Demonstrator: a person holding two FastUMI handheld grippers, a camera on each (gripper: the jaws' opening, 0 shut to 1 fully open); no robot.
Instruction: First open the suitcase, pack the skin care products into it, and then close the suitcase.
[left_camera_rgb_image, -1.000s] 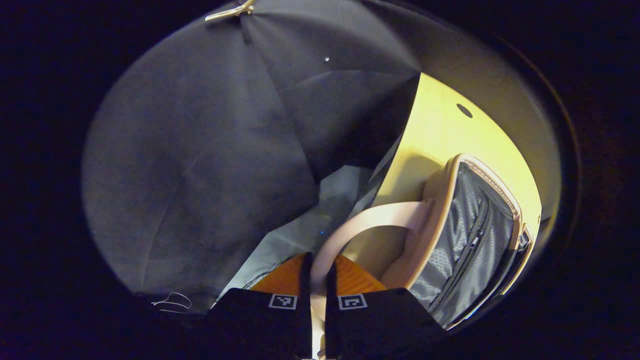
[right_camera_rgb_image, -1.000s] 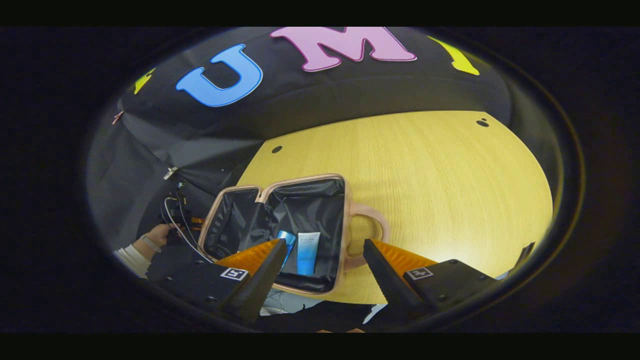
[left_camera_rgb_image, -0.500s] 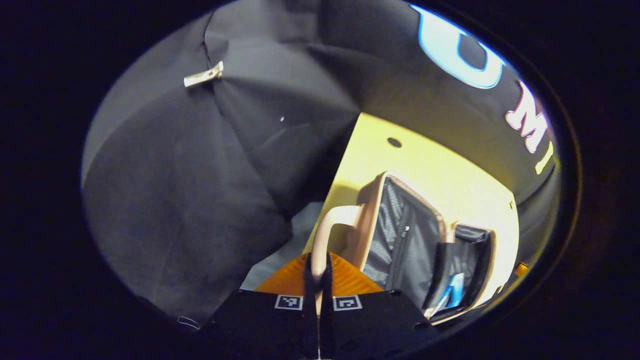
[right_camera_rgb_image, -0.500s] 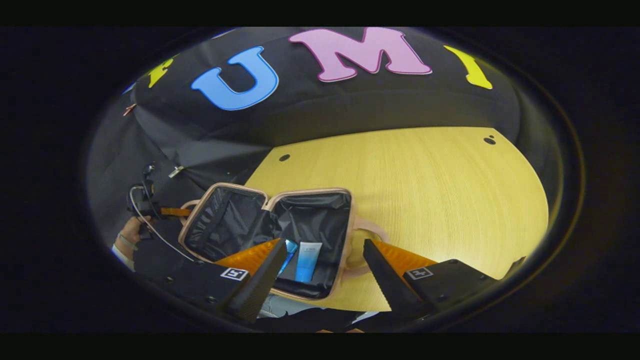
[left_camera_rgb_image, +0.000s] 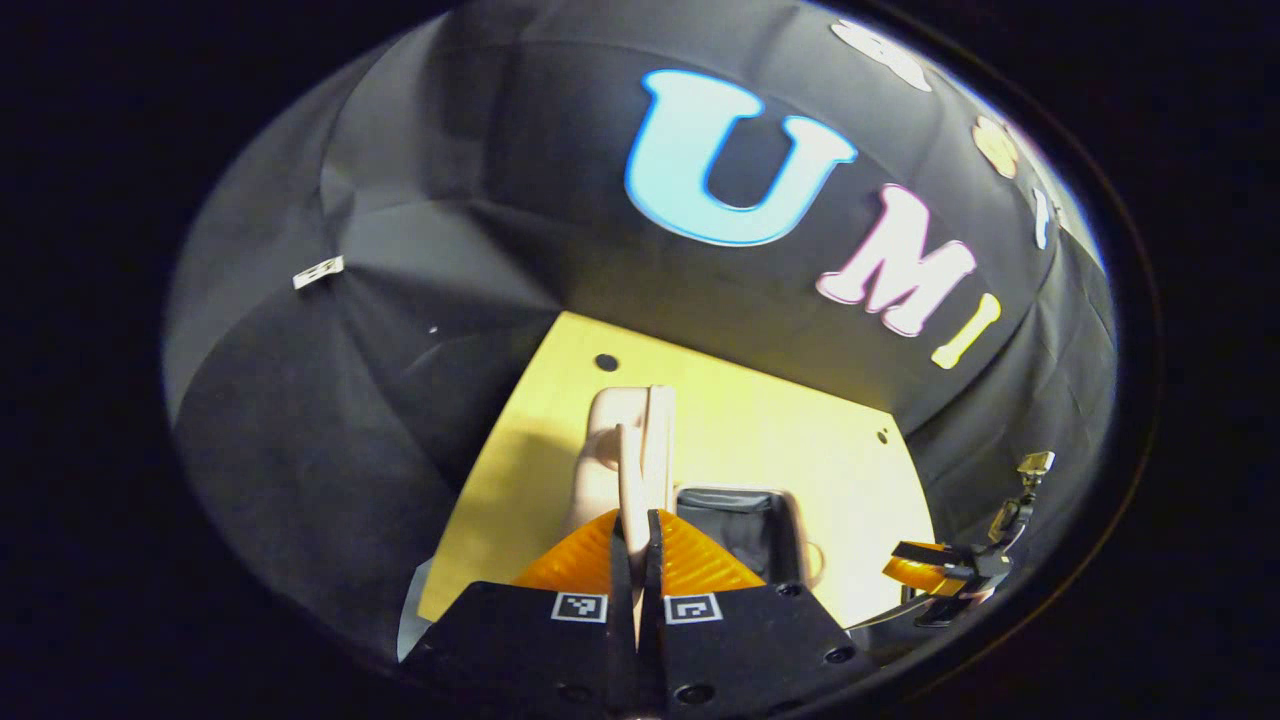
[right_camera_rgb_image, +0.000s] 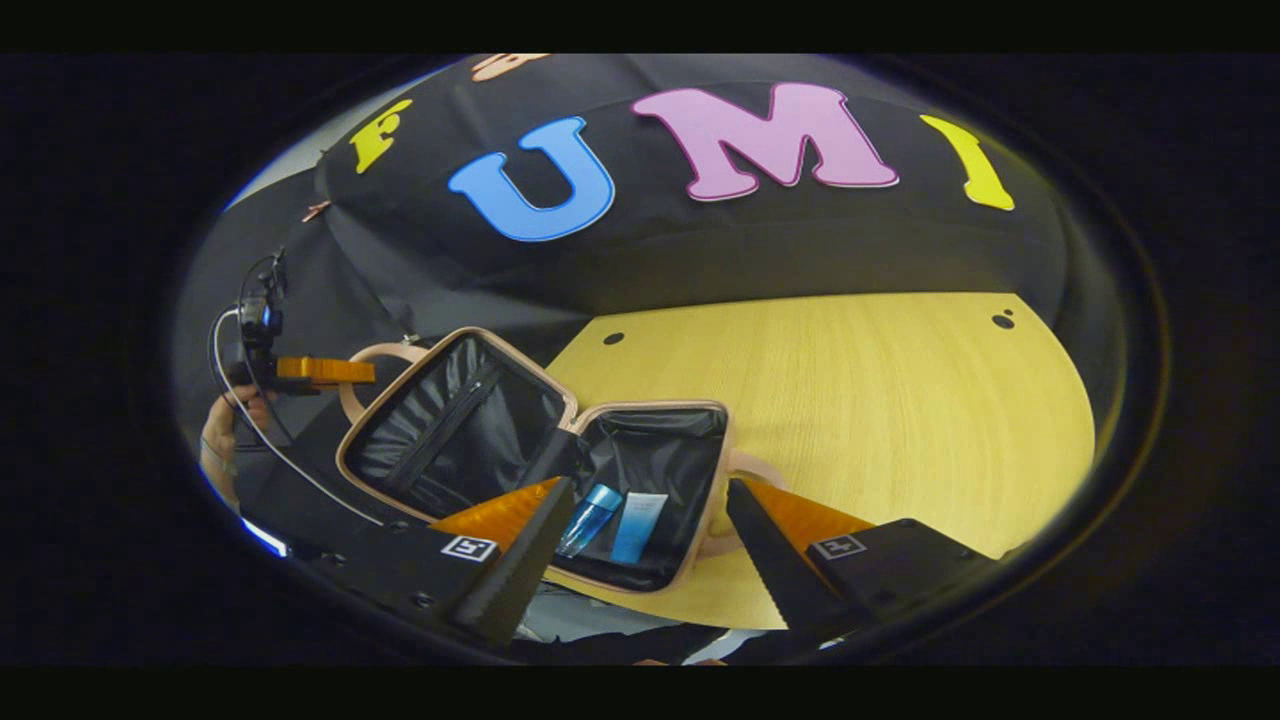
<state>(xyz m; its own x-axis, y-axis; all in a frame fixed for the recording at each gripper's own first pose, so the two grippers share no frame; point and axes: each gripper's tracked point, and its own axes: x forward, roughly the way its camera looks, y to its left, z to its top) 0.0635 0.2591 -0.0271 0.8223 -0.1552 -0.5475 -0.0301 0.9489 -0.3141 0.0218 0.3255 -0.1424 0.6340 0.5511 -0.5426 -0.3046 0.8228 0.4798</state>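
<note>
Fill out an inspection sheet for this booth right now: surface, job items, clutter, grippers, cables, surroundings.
Surface: yellow wood-grain table with small dark holes; mostly bare.
Job's things: pink hard-shell suitcase with black lining lies open, its lid partly raised. Two blue skin care tubes lie inside the base.
Clutter: nothing seen.
Grippers: left gripper is shut on the lid's pink handle; it also shows in the right gripper view, held by a hand. Right gripper is open, empty, over the suitcase's near edge.
Cables: a cable loops from the left gripper.
Surroundings: black cloth wall behind the table.
</note>
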